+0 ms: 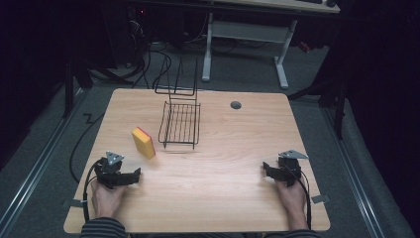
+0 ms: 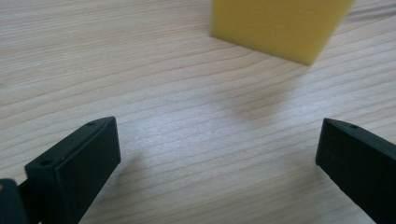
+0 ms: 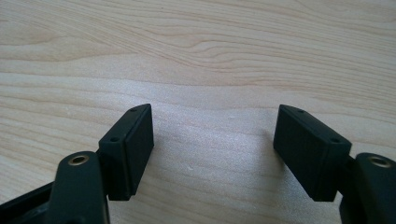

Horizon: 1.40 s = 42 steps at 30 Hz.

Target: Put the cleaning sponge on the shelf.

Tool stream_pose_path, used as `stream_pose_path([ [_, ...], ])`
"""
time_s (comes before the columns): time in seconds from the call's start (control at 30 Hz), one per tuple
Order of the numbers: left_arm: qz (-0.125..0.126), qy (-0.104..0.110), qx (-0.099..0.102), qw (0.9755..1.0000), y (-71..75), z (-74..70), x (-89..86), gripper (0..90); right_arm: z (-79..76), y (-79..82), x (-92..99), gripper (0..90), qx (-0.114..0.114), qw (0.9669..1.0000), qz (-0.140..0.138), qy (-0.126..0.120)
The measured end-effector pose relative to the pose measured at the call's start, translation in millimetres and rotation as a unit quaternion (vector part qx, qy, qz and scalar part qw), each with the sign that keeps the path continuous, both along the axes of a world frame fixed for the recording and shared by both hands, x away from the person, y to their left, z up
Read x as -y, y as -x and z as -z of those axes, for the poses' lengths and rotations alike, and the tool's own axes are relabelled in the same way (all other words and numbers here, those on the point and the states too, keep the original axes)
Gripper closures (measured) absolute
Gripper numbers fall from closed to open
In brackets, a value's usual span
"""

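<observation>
One yellow sponge (image 1: 143,143) just ahead of left gripper (image 1: 132,176), jaws wide apart, empty, right gripper (image 1: 266,169) likewise.

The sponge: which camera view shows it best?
The high view shows the yellow sponge best: it is whole there, standing on edge with a red side, beside the wire rack. The left gripper view shows just its cropped yellow bottom part, ahead of the open jaws. The right gripper view shows bare table.
</observation>
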<state>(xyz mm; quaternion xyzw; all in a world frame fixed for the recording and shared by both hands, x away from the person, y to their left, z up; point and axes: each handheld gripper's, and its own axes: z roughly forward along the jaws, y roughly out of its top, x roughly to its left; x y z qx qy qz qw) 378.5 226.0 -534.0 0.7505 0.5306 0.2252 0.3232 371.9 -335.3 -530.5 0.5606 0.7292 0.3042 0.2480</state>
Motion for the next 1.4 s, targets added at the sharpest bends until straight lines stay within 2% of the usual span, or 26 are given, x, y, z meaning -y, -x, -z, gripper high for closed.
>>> stream_pose_path([
  [0.27,0.008,0.025,0.013,0.9996,10.1,-10.7,2.0,0.0,0.0,0.0,0.0,29.1,0.0,1.0,-0.001,0.0],
  [0.37,0.007,0.026,0.023,0.9994,15.1,-13.8,3.6,0.0,0.0,0.0,0.0,29.0,0.0,1.0,-0.001,-0.001],
  [0.57,0.016,0.038,0.028,0.9988,18.1,-18.2,6.9,0.0,0.0,0.1,-0.1,29.0,0.0,1.0,0.0,-0.002],
  [0.67,0.009,0.042,0.046,0.998,20.8,-26.5,9.2,0.0,-0.1,0.1,0.0,29.0,0.0,1.0,0.0,-0.002],
  [0.73,0.012,0.046,0.046,0.9978,21.1,-29.1,9.7,0.0,-0.1,0.2,-0.1,29.0,-0.001,1.0,0.001,-0.003],
  [0.87,0.023,0.061,0.051,0.9965,20.0,-40.2,12.7,0.0,-0.1,0.1,-0.1,29.0,-0.001,1.0,0.001,-0.003],
  [1.13,0.035,0.064,0.061,0.9955,13.3,-52.9,16.8,0.0,-0.1,0.1,0.0,29.0,0.0,1.0,0.0,-0.003],
  [1.4,0.047,0.065,0.073,0.9941,0.3,-65.2,22.4,0.0,-0.1,0.0,0.0,29.0,0.0,1.0,0.0,-0.003],
])
